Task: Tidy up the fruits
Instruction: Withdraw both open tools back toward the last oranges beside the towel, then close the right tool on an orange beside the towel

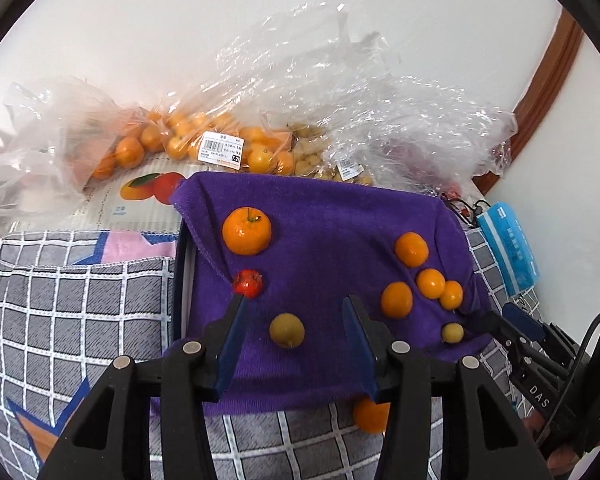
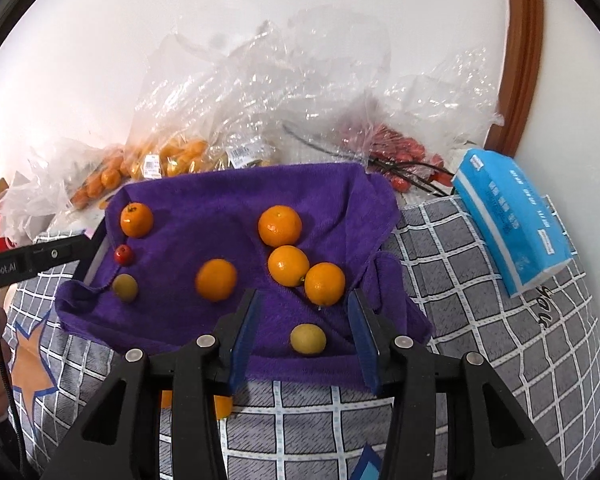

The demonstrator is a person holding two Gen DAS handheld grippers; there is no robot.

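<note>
Fruits lie scattered on a purple towel spread over a grey checked bedcover.

Left wrist view:
- One large orange lies at the far left of the towel.
- A small red fruit lies just nearer than it, at the tip of the left finger.
- A yellow-green fruit lies on the towel in line with the gap between the fingers of the left gripper.
- Four small oranges cluster at the right side of the towel; three of them are close together.
- A second yellow-green fruit lies near the right edge.
- Another orange lies off the towel, on the bedcover, partly hidden behind the right finger.

Left gripper: jaws partly open, nothing held; the pads do not press on any fruit.

Right wrist view:
- The right gripper hangs over the near right part of the towel.
- The second yellow-green fruit lies on the cloth between its fingers, clear of both pads.

Right gripper: jaws partly open, nothing held.

Clear plastic bags of oranges, pale fruit and red fruit lie beyond the far edge of the towel, against the white wall. A blue tissue pack lies on the bedcover to the right of the towel.
</note>
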